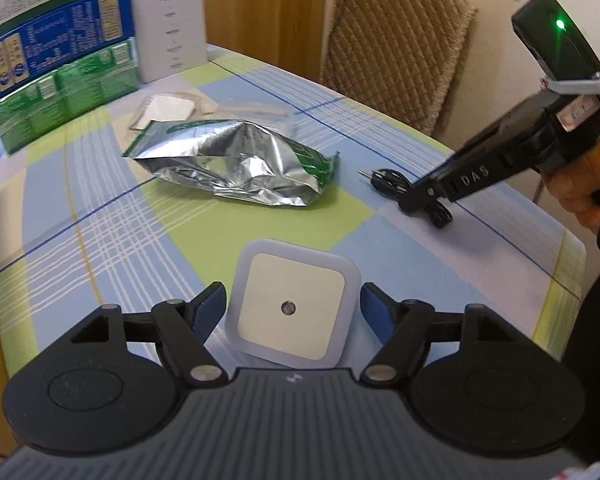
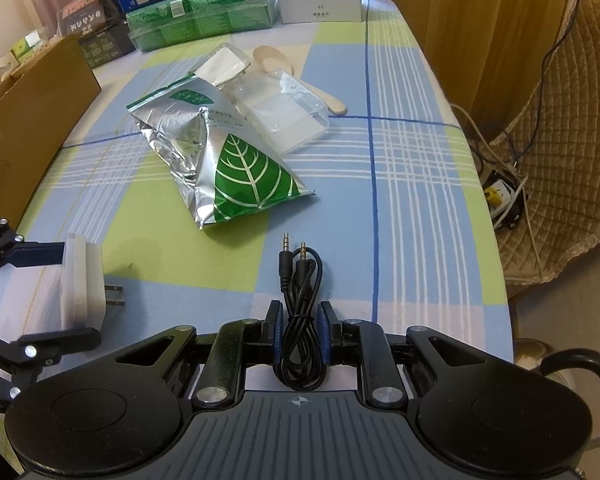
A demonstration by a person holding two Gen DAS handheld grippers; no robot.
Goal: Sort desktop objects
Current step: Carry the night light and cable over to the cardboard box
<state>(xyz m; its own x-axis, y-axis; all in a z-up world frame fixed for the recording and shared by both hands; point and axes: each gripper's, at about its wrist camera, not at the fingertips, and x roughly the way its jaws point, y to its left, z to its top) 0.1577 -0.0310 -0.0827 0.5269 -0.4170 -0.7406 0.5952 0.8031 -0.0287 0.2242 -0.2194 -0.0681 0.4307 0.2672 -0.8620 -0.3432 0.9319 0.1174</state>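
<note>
A white square night light (image 1: 292,312) stands on edge on the checked tablecloth, between the blue pads of my left gripper (image 1: 292,296). Narrow gaps show on both sides, so the jaws are open around it. In the right wrist view the night light (image 2: 82,284) has its prongs pointing right, with the left gripper (image 2: 74,300) around it. A coiled black audio cable (image 2: 300,272) lies on the cloth, its plugs pointing away. My right gripper (image 2: 300,320) is shut on the coil's near end. The left wrist view shows the right gripper (image 1: 414,200) tipped down onto the cable (image 1: 384,182).
A crumpled silver and green foil bag (image 2: 220,168) lies mid-table, with a clear plastic package (image 2: 284,116) and a wooden spoon (image 2: 328,98) behind it. Green and blue boxes (image 1: 60,80) and a white box (image 1: 168,28) line the back. A cardboard box (image 2: 24,120) stands left; a quilted chair (image 1: 396,48) stands beyond the table's right edge.
</note>
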